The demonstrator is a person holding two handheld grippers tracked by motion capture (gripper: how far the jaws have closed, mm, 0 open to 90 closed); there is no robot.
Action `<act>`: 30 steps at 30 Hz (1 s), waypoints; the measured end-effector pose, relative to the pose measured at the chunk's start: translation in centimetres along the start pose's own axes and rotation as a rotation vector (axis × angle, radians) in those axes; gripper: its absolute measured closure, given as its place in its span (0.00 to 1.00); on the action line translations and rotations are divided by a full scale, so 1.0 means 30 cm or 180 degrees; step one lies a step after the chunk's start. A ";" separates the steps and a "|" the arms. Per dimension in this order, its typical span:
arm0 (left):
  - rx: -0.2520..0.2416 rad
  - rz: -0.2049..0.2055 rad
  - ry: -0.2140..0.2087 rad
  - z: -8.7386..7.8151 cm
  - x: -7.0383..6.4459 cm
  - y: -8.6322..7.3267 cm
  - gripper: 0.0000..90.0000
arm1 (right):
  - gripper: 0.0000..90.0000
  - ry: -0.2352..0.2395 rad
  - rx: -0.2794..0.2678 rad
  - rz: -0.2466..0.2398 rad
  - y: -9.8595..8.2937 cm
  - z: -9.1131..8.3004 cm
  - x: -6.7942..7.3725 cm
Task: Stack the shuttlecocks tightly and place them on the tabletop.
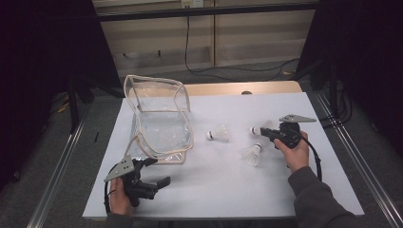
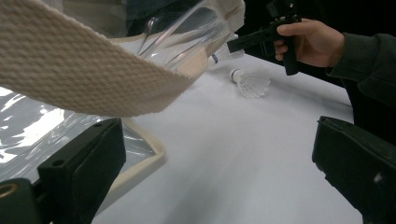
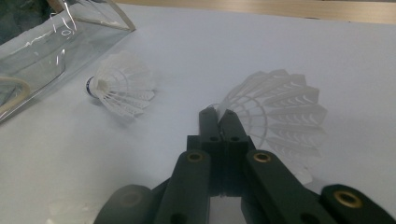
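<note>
White bench (image 1: pixel 214 190), dark room. My right tongs (image 3: pixel 218 113), clenched, grasp a shuttlecock (image 3: pixel 280 112) near the right edge; my left tongs (image 1: pixel 159 172) stand released.

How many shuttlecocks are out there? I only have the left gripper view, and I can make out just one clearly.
Observer: Three in the high view: a middle shuttlecock beside the clear bag, a near shuttlecock closer to the person, and a third shuttlecock at the tip of the right tool.
Operator: Is the right tool holding that one?
Observer: It seems so. The right gripper view shows its jaws closed at the edge of the feathers.
Operator: Is the bag ready to take them?
Observer: From above, its cream-trimmed mouth stands open, facing up.
</note>
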State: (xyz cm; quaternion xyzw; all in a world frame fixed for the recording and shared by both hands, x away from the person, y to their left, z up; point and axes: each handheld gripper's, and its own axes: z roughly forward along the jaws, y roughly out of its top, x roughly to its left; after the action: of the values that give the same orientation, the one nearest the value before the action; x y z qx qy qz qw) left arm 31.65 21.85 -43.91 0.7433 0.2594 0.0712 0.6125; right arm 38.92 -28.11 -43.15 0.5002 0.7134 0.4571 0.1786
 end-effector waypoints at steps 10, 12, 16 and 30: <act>-0.0012 -0.0010 -0.0011 0.000 0.000 0.000 0.03 | 1.00 0.0073 -0.0039 -0.0084 0.040 0.009 0.031; -0.0005 -0.0015 -0.0014 0.000 0.001 0.000 0.03 | 1.00 0.0089 -0.0037 -0.0090 0.044 0.012 0.036; -0.0021 -0.0024 -0.0011 -0.001 0.000 0.000 0.03 | 1.00 0.0128 -0.0039 -0.0099 0.050 0.019 0.046; -0.0033 -0.0021 -0.0012 -0.003 0.001 0.001 0.03 | 1.00 0.0189 -0.0035 -0.0145 0.072 0.037 0.071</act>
State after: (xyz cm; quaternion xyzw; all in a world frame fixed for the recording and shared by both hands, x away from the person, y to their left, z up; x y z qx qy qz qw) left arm 31.65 21.94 -43.87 0.7394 0.2603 0.0690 0.6171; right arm 39.98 -25.55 -41.51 0.4691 0.7271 0.4715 0.1705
